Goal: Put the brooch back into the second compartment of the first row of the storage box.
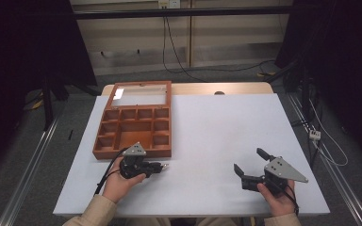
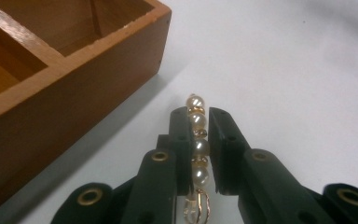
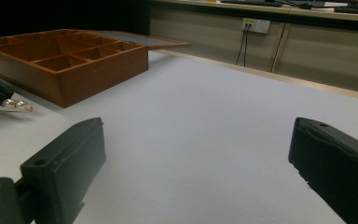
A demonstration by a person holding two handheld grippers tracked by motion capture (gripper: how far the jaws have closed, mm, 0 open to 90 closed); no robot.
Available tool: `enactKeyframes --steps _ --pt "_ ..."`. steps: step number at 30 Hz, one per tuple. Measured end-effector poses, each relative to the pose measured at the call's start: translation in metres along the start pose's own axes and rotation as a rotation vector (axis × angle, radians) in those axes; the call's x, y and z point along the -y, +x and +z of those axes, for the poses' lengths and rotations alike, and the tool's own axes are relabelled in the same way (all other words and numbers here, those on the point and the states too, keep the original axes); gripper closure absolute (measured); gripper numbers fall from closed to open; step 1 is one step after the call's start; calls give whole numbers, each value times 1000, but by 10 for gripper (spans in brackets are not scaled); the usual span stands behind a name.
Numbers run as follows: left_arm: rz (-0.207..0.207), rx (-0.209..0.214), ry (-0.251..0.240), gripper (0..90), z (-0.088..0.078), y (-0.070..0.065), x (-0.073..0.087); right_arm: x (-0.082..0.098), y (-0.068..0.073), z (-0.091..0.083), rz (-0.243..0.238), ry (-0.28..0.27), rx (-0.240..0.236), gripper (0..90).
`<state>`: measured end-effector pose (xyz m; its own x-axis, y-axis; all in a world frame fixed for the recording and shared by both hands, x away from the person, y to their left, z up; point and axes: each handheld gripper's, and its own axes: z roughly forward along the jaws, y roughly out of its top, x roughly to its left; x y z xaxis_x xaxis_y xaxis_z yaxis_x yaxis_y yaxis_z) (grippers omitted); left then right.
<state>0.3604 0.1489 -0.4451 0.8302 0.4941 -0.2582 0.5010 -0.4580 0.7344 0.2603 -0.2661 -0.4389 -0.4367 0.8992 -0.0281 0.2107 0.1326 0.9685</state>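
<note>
A pearl-and-gold beaded bracelet (image 2: 198, 140) is sitting clamped in the left gripper (image 1: 159, 165), just off the five o'clock corner of the compartmented wooden box (image 1: 132, 151) (lid open). The right gripper (image 1: 250, 162) is hovering, jaws apart, over the white table (image 1: 207, 127).

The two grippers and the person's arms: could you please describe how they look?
Both the left gripper and the right gripper are black, each with two blocky jaws and a grey three-cornered plate on top. Brass-coloured rivets mark the left one's joints. A black cable trails from the left one. The sleeves are tan.
</note>
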Motion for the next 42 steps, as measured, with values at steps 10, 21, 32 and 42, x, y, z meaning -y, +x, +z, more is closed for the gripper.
enactKeyframes --steps 10,21,32,42 --pt "-2 -6 19 803 -12 1 -3 0 1 -1 5 -5 -13 30" --pt "2 -13 24 803 -25 2 -19 0 0 -1 13 -9 -12 30" --pt "-6 -29 16 803 -41 8 -34 1 0 -1 14 -7 -15 30" --pt "-12 -36 1 804 -53 13 -45 1 1 0 18 -3 -21 28"
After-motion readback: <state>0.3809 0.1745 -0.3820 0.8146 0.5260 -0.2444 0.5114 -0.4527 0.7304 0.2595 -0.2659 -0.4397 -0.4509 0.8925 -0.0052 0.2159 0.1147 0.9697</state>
